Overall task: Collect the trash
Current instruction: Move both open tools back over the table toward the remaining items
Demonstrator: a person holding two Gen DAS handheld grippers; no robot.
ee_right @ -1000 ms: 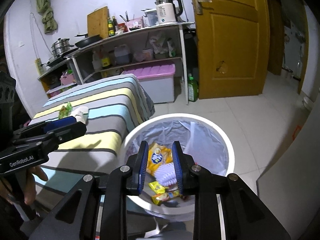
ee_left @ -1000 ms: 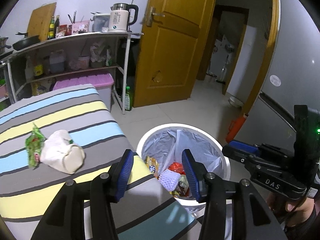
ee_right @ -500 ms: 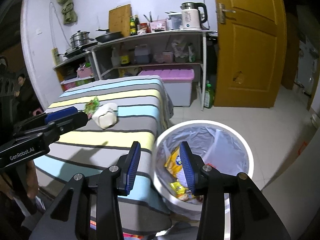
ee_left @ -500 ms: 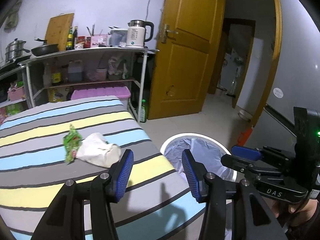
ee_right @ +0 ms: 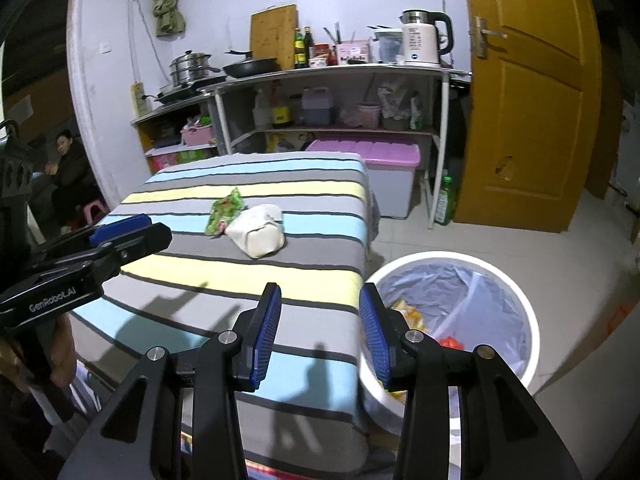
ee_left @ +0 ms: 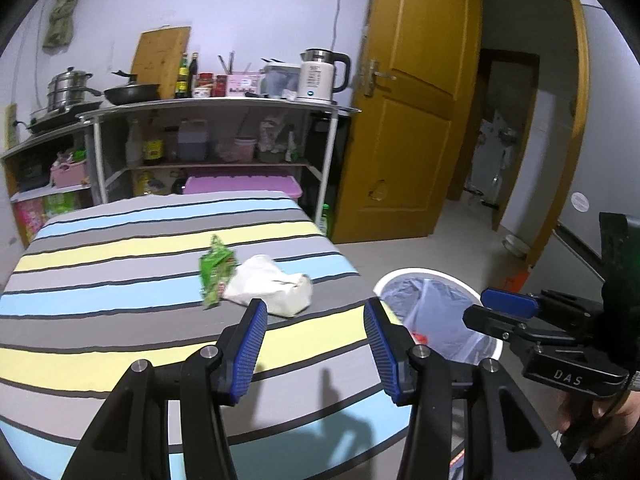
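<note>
Trash left on the striped table [ee_left: 120, 280], a green wrapper [ee_left: 214, 270] touching a crumpled white bag [ee_left: 272, 286], looks light, soft and crushable, so pinch each mid-body; left gripper [ee_left: 316, 344] and right gripper [ee_right: 320, 336] stand open, empty, near the bin [ee_right: 516, 284].

Pale walls, yellow door [ee_left: 412, 120], cluttered shelves [ee_right: 332, 96], seemingly tiled floor [ee_right: 560, 240].

My left gripper [ee_left: 316, 320]: jaws apart, empty, above striped table [ee_left: 120, 320].
Trash: green wrapper [ee_left: 215, 270] touching white bag [ee_left: 272, 286].
Bin [ee_left: 440, 312]: right of table.
</note>
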